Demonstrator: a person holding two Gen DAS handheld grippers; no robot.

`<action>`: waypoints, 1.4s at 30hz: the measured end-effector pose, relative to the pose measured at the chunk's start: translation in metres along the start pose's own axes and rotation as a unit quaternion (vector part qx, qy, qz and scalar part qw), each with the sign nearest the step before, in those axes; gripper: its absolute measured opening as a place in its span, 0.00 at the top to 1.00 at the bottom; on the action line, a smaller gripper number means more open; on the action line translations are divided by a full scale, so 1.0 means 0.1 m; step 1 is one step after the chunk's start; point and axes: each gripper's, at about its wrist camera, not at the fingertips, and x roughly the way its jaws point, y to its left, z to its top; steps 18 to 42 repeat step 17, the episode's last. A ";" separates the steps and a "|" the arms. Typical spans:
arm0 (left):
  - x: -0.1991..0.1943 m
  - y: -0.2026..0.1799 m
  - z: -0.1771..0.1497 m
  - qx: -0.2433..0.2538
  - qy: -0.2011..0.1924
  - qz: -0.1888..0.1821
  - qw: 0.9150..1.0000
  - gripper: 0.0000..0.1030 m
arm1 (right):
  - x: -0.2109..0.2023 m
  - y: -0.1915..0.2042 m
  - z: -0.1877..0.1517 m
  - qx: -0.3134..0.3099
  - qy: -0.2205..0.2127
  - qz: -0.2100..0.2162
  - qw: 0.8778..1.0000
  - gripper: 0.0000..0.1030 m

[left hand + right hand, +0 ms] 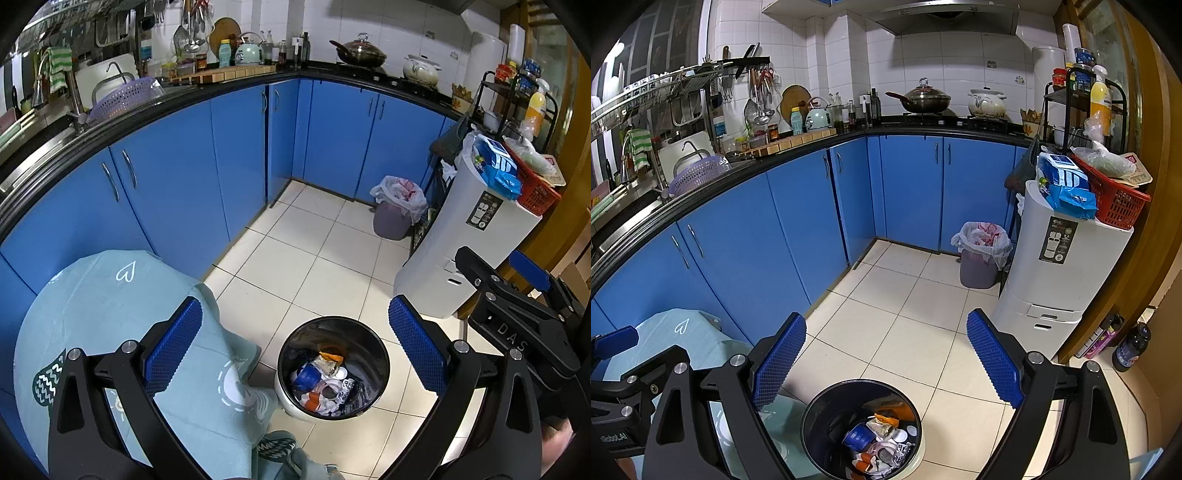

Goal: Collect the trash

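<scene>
Right wrist view only: bottles (1115, 341) by the doorway; both hand-held grippers spread above trash bin (827, 413).

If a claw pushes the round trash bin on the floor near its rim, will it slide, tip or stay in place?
The trash bin would probably slide, since it stands on smooth glossy floor tiles. It looks light: only small wrappers and cups lie at its bottom. A push high on the rim may tilt it, though its wide round body should resist tipping.

Blue cabinets (798, 221), black countertop (923, 129), white wall tiles (960, 55), pale floor tiles (905, 314), possibly a window far left.
</scene>
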 end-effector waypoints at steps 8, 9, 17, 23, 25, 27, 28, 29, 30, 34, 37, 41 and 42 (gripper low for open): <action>-0.02 0.03 -0.02 -0.011 -0.001 0.002 1.000 0.03 | 0.00 0.01 -0.01 -0.001 0.001 -0.001 1.000 0.16; -0.02 0.03 -0.02 -0.010 0.000 0.004 1.000 0.03 | 0.00 0.01 0.00 -0.001 0.001 0.000 1.000 0.16; -0.01 0.01 -0.03 -0.005 0.003 0.020 1.000 0.03 | -0.01 0.04 -0.02 -0.003 0.001 0.000 1.000 0.16; -0.01 0.01 -0.03 -0.005 0.003 0.020 1.000 0.03 | -0.01 0.04 -0.02 -0.003 0.001 0.000 1.000 0.16; -0.01 0.01 -0.03 -0.005 0.003 0.020 1.000 0.03 | -0.01 0.04 -0.02 -0.003 0.001 0.000 1.000 0.16; -0.01 0.01 -0.03 -0.005 0.003 0.020 1.000 0.03 | -0.01 0.04 -0.02 -0.003 0.001 0.000 1.000 0.16; -0.01 0.01 -0.03 -0.005 0.003 0.020 1.000 0.03 | -0.01 0.04 -0.02 -0.003 0.001 0.000 1.000 0.16; -0.01 0.01 -0.03 -0.005 0.003 0.020 1.000 0.03 | -0.01 0.04 -0.02 -0.003 0.001 0.000 1.000 0.16; -0.01 0.01 -0.03 -0.005 0.003 0.020 1.000 0.03 | -0.01 0.04 -0.02 -0.003 0.001 0.000 1.000 0.16; -0.01 0.01 -0.03 -0.005 0.003 0.020 1.000 0.03 | -0.01 0.04 -0.02 -0.003 0.001 0.000 1.000 0.16; -0.01 0.01 -0.03 -0.005 0.003 0.020 1.000 0.03 | -0.01 0.04 -0.02 -0.003 0.001 0.000 1.000 0.16; -0.01 0.01 -0.03 -0.005 0.003 0.020 1.000 0.03 | -0.01 0.04 -0.02 -0.003 0.001 0.000 1.000 0.16; -0.01 0.01 -0.03 -0.005 0.003 0.020 1.000 0.03 | -0.01 0.04 -0.02 -0.003 0.001 0.000 1.000 0.16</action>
